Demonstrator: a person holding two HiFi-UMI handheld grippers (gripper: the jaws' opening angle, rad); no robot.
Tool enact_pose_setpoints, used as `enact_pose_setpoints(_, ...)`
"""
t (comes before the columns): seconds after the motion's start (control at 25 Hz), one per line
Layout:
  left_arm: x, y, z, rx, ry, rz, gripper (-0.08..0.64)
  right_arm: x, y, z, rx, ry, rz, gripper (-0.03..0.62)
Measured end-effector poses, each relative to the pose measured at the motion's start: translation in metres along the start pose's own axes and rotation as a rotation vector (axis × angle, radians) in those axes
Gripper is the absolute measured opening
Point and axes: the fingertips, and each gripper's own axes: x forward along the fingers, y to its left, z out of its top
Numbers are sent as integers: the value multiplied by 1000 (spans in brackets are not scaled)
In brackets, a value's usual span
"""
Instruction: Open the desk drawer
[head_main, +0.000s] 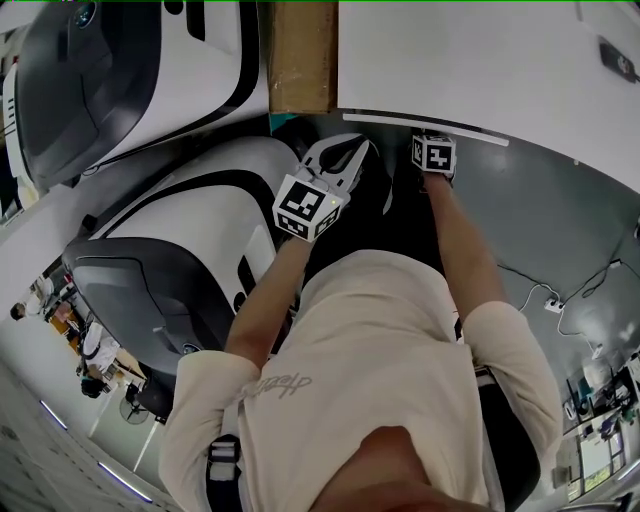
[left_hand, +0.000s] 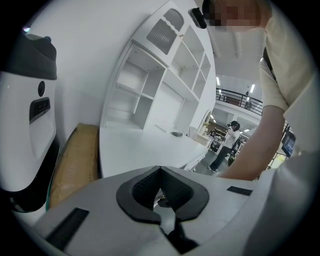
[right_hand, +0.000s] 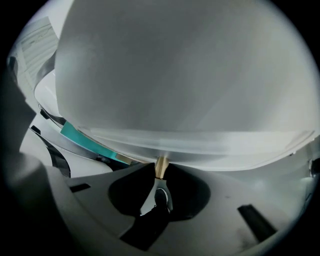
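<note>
The white desk (head_main: 480, 60) fills the upper right of the head view, and its front edge carries a pale strip (head_main: 440, 129). My right gripper (head_main: 432, 140) reaches down to that edge, its marker cube (head_main: 433, 154) on top. In the right gripper view the pale drawer front (right_hand: 180, 100) looms close. A small tan handle stub (right_hand: 161, 167) sits pinched between the tips of my right gripper (right_hand: 161, 172). My left gripper (head_main: 358, 150) hovers just left of it, under the desk edge. It is shut and holds nothing (left_hand: 160, 172).
Two large white-and-black machine shells (head_main: 150, 70) (head_main: 190, 230) stand to the left. A cardboard box (head_main: 300, 55) leans between them and the desk. Cables and a power strip (head_main: 553, 305) lie on the grey floor. White shelving (left_hand: 165, 85) stands behind the desk, and a person (left_hand: 227, 145) stands far off.
</note>
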Motion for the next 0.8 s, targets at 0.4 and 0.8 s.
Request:
enact_pose_setpoints(0.4, -13, -12, -15, 9, -11, -15, 0, -11, 7, -30, -14, 16, 2, 77)
enact_pose_setpoints(0.8, -30, -40, -39, -13, -10, 31, 0, -19, 14, -59, -6, 7, 36, 77)
